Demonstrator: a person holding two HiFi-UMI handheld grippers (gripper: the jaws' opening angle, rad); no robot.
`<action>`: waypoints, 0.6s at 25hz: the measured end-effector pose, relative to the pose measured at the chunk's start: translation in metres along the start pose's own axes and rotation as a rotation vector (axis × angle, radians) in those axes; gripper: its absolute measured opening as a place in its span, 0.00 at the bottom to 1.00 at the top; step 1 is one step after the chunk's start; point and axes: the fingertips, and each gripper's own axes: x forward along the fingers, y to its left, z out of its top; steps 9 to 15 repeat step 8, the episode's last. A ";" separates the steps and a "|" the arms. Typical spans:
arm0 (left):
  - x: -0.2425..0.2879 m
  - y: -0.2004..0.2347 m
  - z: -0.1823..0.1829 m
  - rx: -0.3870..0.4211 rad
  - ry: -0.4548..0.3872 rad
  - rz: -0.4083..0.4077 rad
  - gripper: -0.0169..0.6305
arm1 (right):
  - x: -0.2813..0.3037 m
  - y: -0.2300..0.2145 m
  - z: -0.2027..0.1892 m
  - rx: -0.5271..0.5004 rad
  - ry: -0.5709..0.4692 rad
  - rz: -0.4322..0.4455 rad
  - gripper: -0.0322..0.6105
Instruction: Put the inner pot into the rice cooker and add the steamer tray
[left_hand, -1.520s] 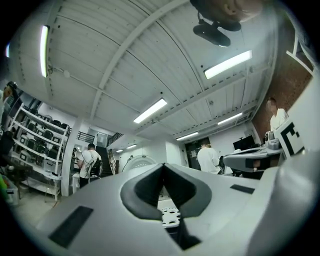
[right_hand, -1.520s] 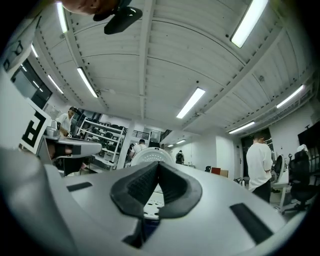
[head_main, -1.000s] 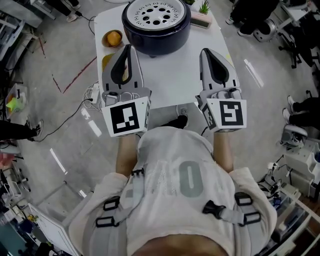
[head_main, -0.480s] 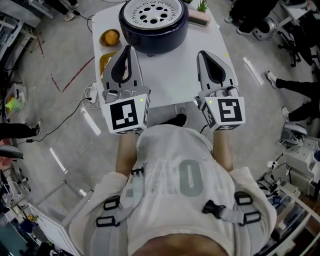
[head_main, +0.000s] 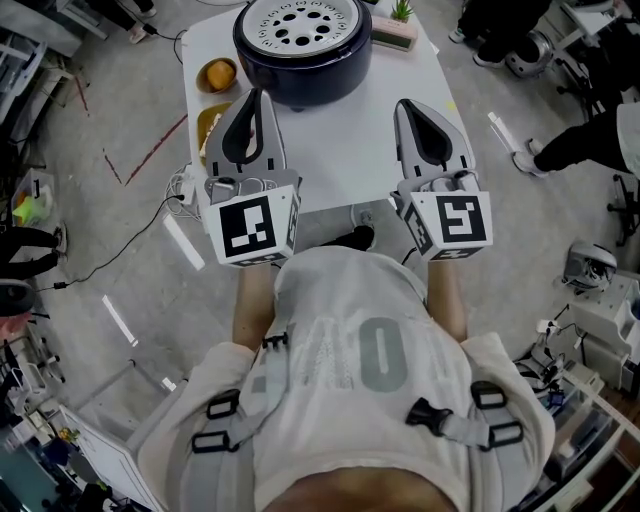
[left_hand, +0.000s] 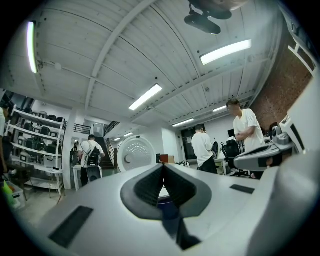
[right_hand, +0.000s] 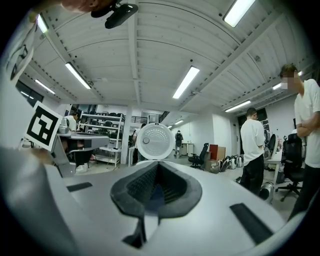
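The dark blue rice cooker (head_main: 302, 62) stands at the far side of the white table (head_main: 350, 150). A white steamer tray (head_main: 303, 22) with round holes lies in its top. Its white round lid stands upright behind it, seen in the left gripper view (left_hand: 135, 155) and the right gripper view (right_hand: 155, 141). My left gripper (head_main: 254, 98) hovers over the table's near left, a little short of the cooker, shut and holding nothing (left_hand: 163, 167). My right gripper (head_main: 411, 106) is level with it at the near right, also shut and holding nothing (right_hand: 156, 165). The inner pot is hidden from view.
An orange in a small bowl (head_main: 220, 75) and a yellow dish (head_main: 208, 122) sit at the table's left edge. A small potted plant (head_main: 403, 14) stands at the far right. Cables and a power strip (head_main: 185, 185) lie on the floor to the left. People stand in the room beyond.
The table and cooker sit slightly higher and further left in the head view than before. Both grippers keep their places and stay shut. A person has walked in at the right.
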 end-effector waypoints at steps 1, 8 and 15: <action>0.001 0.000 0.001 0.001 -0.002 -0.001 0.06 | 0.000 -0.001 -0.001 0.001 0.002 -0.001 0.06; 0.002 -0.001 0.007 0.002 -0.002 0.013 0.06 | -0.010 -0.007 0.000 0.003 0.010 0.000 0.06; 0.002 -0.001 0.007 0.002 -0.002 0.013 0.06 | -0.010 -0.007 0.000 0.003 0.010 0.000 0.06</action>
